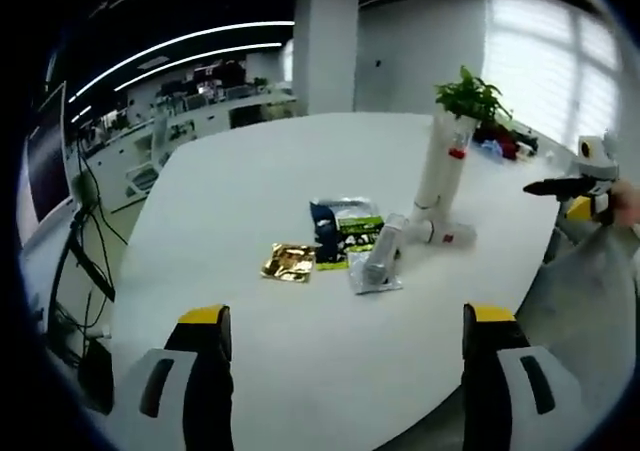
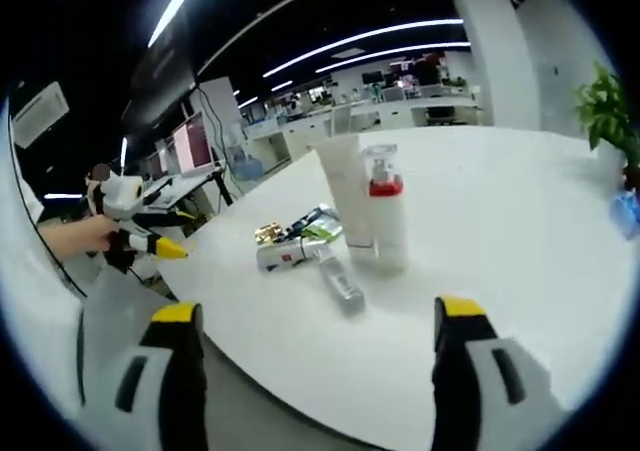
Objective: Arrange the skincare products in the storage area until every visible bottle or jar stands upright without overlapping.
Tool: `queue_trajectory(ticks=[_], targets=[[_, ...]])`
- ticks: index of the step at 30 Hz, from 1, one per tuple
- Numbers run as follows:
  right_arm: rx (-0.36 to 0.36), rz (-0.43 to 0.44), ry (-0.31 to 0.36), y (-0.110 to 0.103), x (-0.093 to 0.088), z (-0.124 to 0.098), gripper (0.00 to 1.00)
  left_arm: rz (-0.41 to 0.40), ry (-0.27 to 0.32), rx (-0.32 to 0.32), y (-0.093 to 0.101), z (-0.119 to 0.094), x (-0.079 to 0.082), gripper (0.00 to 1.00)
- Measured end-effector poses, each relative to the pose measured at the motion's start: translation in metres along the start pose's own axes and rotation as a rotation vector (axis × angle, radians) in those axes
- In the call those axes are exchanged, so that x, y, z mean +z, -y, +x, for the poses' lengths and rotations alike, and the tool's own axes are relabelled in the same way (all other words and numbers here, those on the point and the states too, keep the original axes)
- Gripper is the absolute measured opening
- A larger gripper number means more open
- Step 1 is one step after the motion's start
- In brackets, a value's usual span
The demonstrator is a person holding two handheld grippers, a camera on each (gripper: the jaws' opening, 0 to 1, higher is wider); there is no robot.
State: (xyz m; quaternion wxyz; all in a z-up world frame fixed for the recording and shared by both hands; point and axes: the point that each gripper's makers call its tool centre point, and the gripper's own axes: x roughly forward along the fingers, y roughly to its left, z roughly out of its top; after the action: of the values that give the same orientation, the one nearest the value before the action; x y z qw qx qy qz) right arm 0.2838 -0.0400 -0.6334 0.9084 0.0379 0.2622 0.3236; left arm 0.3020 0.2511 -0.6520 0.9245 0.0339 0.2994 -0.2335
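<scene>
Left gripper view: from off the near edge of the white table (image 1: 250, 171), facing across it, products well ahead. Right gripper view: from another side of the table (image 2: 520, 221), a bit nearer. Shared: table and bottles (image 1: 440, 171) (image 2: 365, 206).

Table: my white table (image 1: 250, 171).
On it: upright tube (image 1: 440, 166), fallen bottles (image 1: 378, 256), gold sachet (image 1: 289, 262), potted plant (image 1: 470, 98).

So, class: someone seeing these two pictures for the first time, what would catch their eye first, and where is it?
Probably the tall white tube standing upright mid-table beside a white bottle with a red collar. Around their base lies a jumble: a clear bottle on its side, a white tube lying flat, a gold sachet and green packets. Both grippers hang open at the white table edge, holding nothing.
</scene>
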Motion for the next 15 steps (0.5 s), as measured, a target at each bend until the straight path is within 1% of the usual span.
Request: queue_trajectory(ticks=[5, 9, 15], targets=[[0.007, -0.031, -0.048, 0.002, -0.005, 0.006, 0.93, -0.012, -0.011, 0.002, 0.003, -0.003, -0.006, 0.95], [0.017, -0.058, -0.085, 0.006, -0.007, 0.017, 0.91, -0.018, -0.016, 0.021, 0.001, -0.008, -0.008, 0.96], [0.032, -0.103, -0.154, 0.01, -0.013, 0.034, 0.82, -0.033, -0.027, 0.026, 0.0, -0.013, -0.012, 0.96]])
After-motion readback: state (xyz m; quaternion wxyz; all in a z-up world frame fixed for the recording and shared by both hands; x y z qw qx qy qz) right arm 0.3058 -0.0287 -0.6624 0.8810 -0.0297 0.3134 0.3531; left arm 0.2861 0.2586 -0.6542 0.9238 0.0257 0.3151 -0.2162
